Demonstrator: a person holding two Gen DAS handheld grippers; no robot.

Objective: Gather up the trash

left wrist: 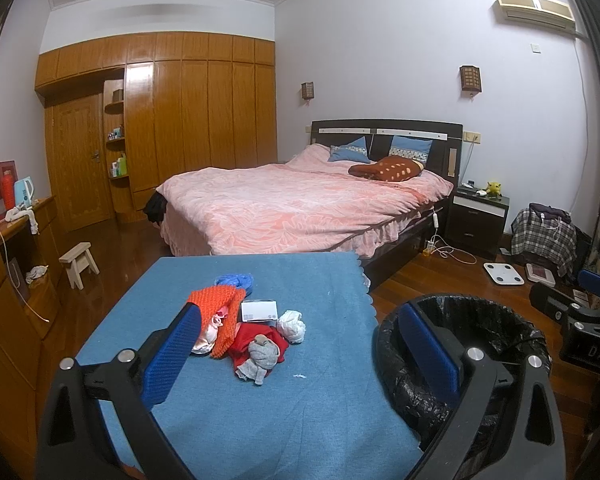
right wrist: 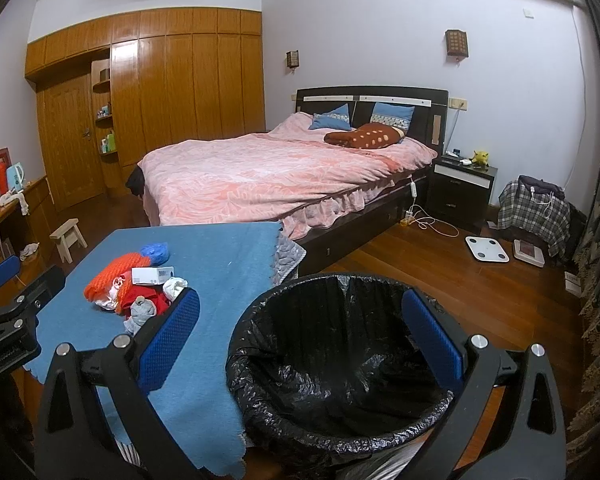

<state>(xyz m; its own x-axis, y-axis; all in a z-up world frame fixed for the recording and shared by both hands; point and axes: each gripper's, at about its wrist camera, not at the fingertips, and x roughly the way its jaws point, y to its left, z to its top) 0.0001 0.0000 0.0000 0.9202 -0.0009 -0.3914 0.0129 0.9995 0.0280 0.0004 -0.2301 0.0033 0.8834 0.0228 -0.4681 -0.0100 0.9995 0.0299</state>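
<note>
Beside the counter point(left wrist: 320, 420), a lined bin point(right wrist: 340, 360) for the heap point(left wrist: 252, 332).
Both hand-held grippers, left point(left wrist: 300, 354) and right point(right wrist: 300, 344), agape, empty, poised.

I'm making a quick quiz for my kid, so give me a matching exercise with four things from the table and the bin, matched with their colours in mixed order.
Things:
1. knitted cloth
2. crumpled tissue
3. sock
4. bin liner

Colours:
A. grey
B. black
C. orange
D. white

Pairs: 1-C, 2-D, 3-A, 4-B
</note>
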